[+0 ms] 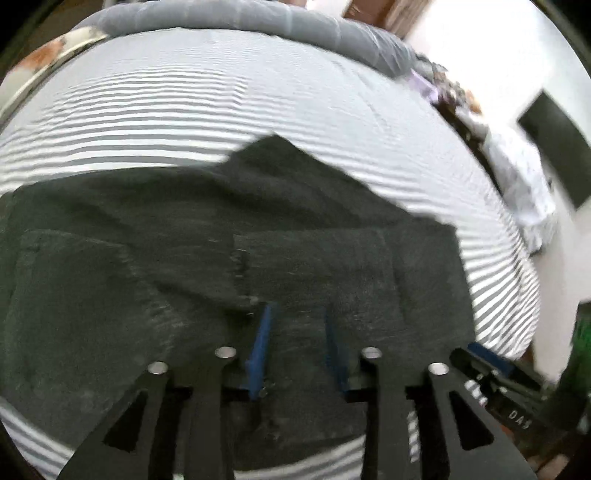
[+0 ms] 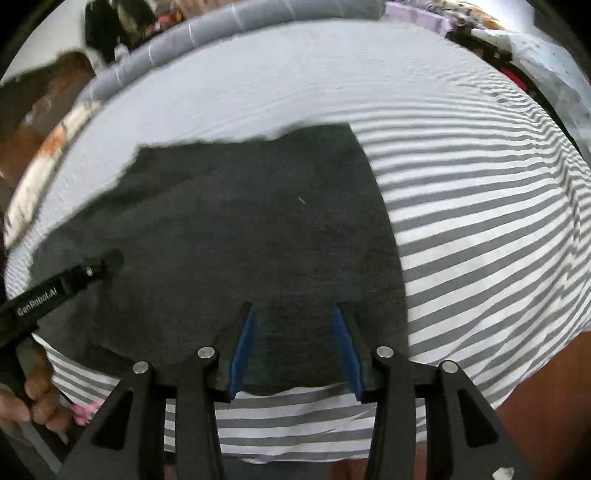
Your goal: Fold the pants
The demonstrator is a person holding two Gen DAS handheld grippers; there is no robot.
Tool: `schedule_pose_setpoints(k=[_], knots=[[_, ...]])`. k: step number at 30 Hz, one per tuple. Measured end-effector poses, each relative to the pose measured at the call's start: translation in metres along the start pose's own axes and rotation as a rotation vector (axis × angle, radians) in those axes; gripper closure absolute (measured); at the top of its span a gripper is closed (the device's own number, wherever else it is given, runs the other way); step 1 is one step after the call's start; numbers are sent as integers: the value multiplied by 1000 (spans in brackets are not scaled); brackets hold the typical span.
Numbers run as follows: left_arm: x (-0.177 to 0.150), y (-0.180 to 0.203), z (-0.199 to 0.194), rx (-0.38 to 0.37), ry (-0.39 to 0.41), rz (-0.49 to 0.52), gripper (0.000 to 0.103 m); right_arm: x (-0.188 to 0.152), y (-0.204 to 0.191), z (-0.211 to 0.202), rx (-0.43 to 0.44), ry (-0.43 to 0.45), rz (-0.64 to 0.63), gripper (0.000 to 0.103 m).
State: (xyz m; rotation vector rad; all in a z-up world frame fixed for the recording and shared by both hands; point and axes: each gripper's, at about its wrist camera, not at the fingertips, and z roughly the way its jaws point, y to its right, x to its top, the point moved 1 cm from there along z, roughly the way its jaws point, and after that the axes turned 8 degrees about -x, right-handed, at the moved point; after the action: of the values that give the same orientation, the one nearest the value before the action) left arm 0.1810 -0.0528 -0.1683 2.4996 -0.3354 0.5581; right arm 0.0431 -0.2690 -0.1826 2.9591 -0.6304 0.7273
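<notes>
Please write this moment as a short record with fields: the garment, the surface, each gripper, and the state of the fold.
garment: dark pants, lying on the bed, back pocket showing
surface: grey-and-white striped sheet
far edge: grey rolled blanket
left gripper: open, over the pants, nothing between its pads
right gripper: open, over the near edge of the pants, holding nothing
fold state: pants lie in layers, edges uneven

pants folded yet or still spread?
Folded, at least partly: the dark pants lie as a compact block on the striped sheet, layered edges showing, no legs trailing.
</notes>
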Motion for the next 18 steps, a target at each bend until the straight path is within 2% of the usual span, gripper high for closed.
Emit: schedule_pose_setpoints(k=[1, 4, 8, 12, 14, 18], knots=[[1, -5, -12, -9, 23, -13, 54, -1, -5, -6, 11, 23, 4, 53], [3, -25, -57, -28, 117, -53, 49, -8, -24, -19, 81, 65, 10, 46], [-5, -72, -115, -68, 208, -177, 47, -15, -43, -16, 157, 71, 34, 37], [-21, -131, -164, -44, 309, -309, 46, -19, -49, -2, 175, 39, 83, 37], [-31, -159, -179, -30, 340, -387, 46, -20, -51, 7, 176, 33, 92, 37], [-45, -203, -193, -49, 386, -534, 46, -20, -48, 16, 200, 22, 135, 37]])
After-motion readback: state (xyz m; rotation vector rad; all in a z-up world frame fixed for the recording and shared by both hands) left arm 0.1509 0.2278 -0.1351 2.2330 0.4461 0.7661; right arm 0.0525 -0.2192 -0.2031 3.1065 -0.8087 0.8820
